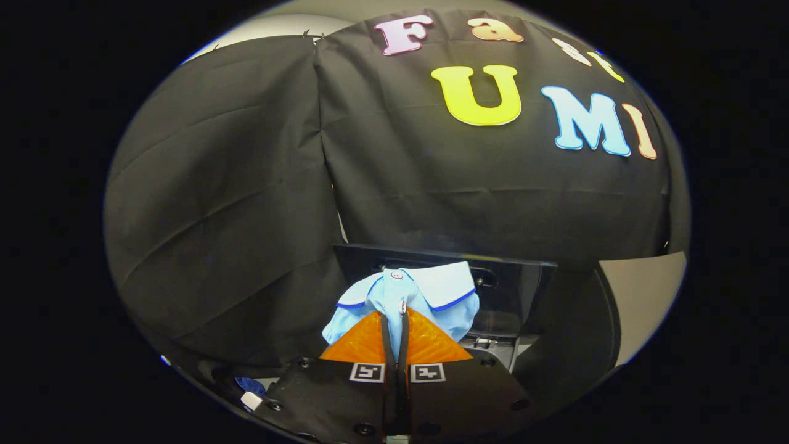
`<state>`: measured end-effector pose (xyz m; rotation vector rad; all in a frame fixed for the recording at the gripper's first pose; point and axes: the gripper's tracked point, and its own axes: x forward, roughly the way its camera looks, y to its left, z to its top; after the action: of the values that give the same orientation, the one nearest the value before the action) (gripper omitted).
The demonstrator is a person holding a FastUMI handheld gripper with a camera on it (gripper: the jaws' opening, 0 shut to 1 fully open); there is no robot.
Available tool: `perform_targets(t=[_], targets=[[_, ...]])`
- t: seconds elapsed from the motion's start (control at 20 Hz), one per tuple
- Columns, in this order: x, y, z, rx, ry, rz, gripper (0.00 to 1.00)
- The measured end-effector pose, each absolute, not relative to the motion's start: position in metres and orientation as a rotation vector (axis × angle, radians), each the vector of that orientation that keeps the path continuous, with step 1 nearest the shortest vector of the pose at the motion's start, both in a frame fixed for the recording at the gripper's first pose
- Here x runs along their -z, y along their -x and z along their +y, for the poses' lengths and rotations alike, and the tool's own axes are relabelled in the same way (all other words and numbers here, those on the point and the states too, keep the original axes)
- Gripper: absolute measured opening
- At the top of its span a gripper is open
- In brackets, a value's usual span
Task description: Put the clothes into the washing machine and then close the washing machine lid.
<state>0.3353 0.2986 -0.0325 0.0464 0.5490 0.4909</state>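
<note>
Shirt point(407, 296) collar-up, seemingly upright, in tool point(395, 327)

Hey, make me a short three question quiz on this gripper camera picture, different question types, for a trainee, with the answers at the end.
1. True or false: the gripper is shut on the light blue collared shirt with dark blue trim.
2. Multiple choice: what stands just beyond the held shirt? A) a wicker basket B) the raised dark glossy washing machine lid C) a wooden chair
3. Fill in: a thin fold of the shirt runs ____ the two fingers.

Key
1. True: both fingers press on the fabric.
2. B.
3. Between.
</note>
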Motion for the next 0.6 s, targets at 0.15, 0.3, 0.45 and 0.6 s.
perform_targets(t=[0.15,0.3,0.45,0.6], targets=[[0.054,-0.334,0.308,-0.484,-0.026,0.571,0.01],[0.083,-0.334,0.312,-0.466,0.011,0.599,0.01],[0.114,-0.332,0.311,-0.442,0.025,0.646,0.01],[0.136,-0.333,0.312,-0.418,0.030,0.672,0.01]])
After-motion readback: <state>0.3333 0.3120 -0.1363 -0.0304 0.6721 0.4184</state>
